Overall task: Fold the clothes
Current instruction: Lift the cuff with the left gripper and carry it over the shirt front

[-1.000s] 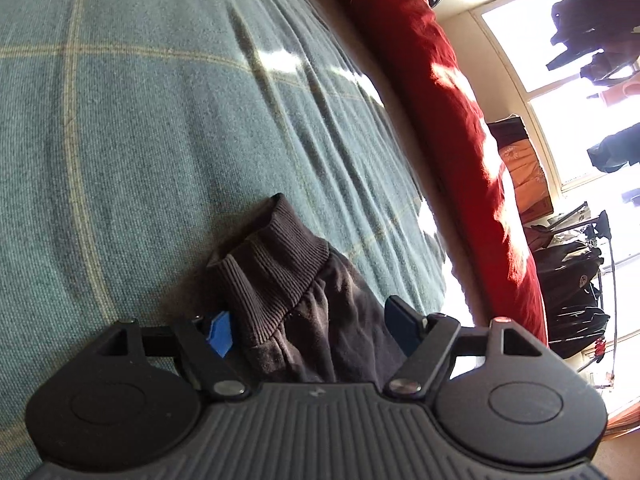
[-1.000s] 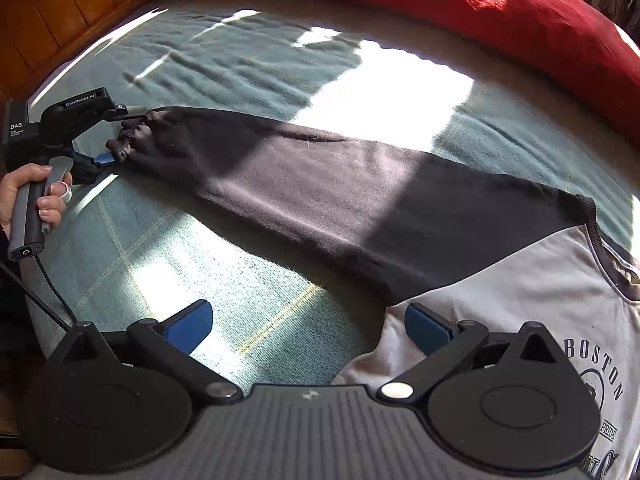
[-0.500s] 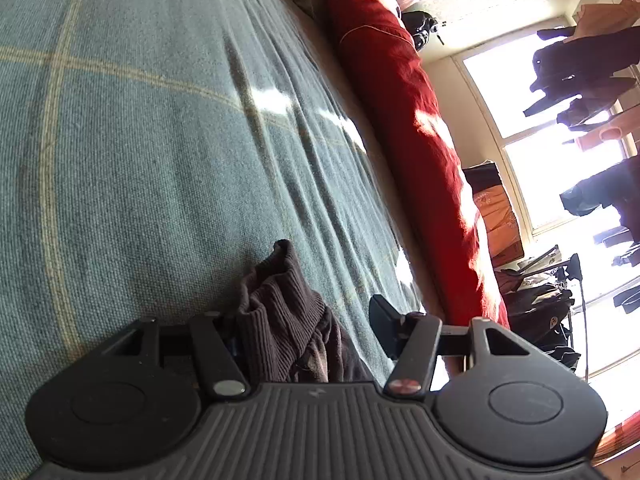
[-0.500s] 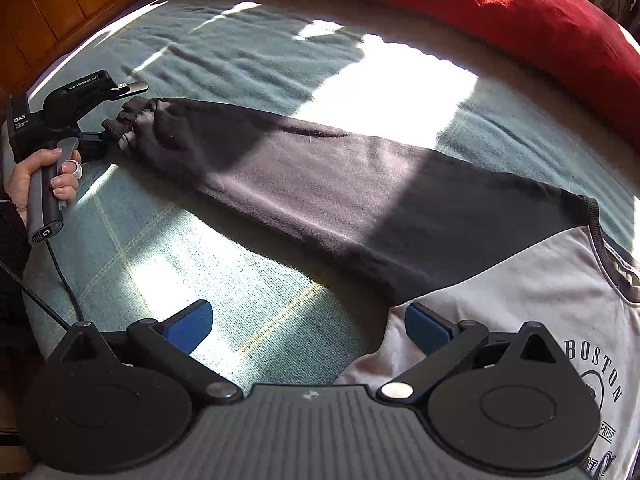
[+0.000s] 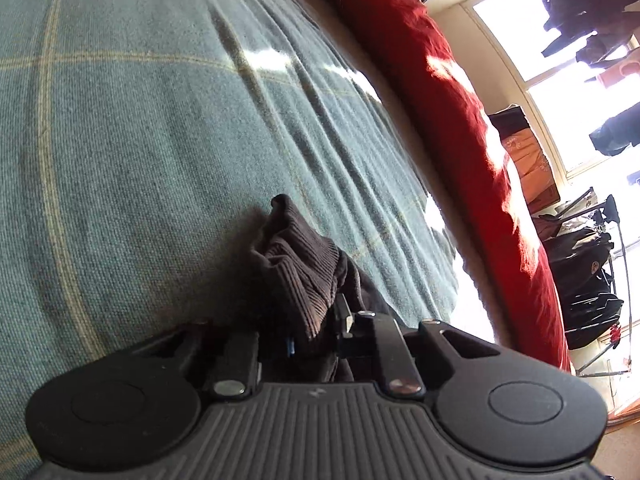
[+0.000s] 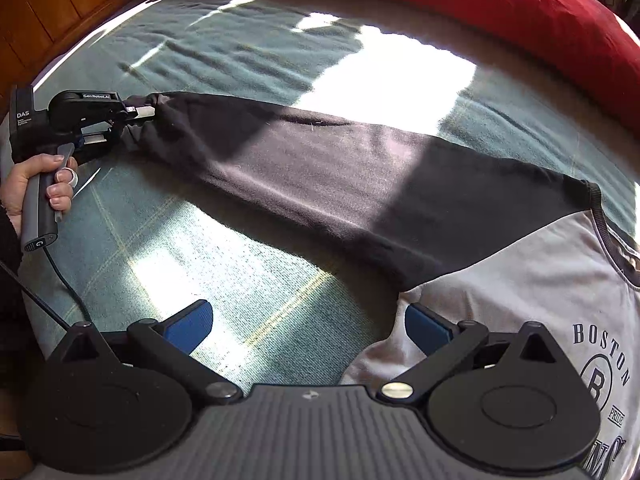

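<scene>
On bed (image 6: 248, 288), sunlit green blanket (image 5: 140, 140)

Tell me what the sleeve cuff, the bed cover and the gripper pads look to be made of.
Sleeve cuff: ribbed knit, probably cotton blend, matte dark brown-black; the ridges show.
Bed cover: coarse woven cloth, maybe wool, teal with pale check lines and a fuzzy surface.
Gripper pads on the right gripper: smooth blue, likely rubber or soft plastic.
</scene>
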Tool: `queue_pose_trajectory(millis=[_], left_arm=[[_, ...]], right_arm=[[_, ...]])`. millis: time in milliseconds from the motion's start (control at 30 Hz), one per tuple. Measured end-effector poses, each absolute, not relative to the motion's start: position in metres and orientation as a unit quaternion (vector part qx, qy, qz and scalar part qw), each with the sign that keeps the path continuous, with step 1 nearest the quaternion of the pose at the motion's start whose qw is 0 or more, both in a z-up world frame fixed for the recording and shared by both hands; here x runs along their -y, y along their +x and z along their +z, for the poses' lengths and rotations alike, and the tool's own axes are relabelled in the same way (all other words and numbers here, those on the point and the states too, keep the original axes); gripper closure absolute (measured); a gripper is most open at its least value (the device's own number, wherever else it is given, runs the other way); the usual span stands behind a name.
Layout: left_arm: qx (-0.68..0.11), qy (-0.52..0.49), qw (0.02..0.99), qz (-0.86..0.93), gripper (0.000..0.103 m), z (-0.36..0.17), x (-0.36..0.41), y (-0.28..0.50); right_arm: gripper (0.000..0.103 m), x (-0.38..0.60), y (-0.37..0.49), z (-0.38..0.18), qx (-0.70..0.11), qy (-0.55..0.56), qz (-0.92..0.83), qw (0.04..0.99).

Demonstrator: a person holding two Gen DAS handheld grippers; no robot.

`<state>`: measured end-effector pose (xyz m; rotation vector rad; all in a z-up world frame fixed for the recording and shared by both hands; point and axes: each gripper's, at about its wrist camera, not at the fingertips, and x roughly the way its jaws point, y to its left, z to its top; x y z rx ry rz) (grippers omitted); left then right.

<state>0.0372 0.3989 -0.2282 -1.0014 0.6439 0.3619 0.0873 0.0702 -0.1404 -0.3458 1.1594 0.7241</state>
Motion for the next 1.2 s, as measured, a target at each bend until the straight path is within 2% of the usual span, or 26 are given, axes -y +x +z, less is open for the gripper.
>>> queue_pose_trajectory(millis=[567,800,1200], left_arm=[[-0.303,-0.379,0.871,0.077,0.089,-0.13,-0.329,0.084],[-0.317,-0.36,0.877,0.022,0.089,-0.108,-0.27,0.114],[-0.331,-0.337,0.881,-0.039,0.089,-0.086,-0.136,0.161]], right_arm=[[0.0,-0.036,0.07,-0.15,-0.528,-0.133,0.327,0.773],[0.0,0.002,0.054,-0.155,-0.503,-0.162,0.314,0.789],[0.0,0.109,0.058,-0.16,-0.505,-0.098,0.289,0.807]])
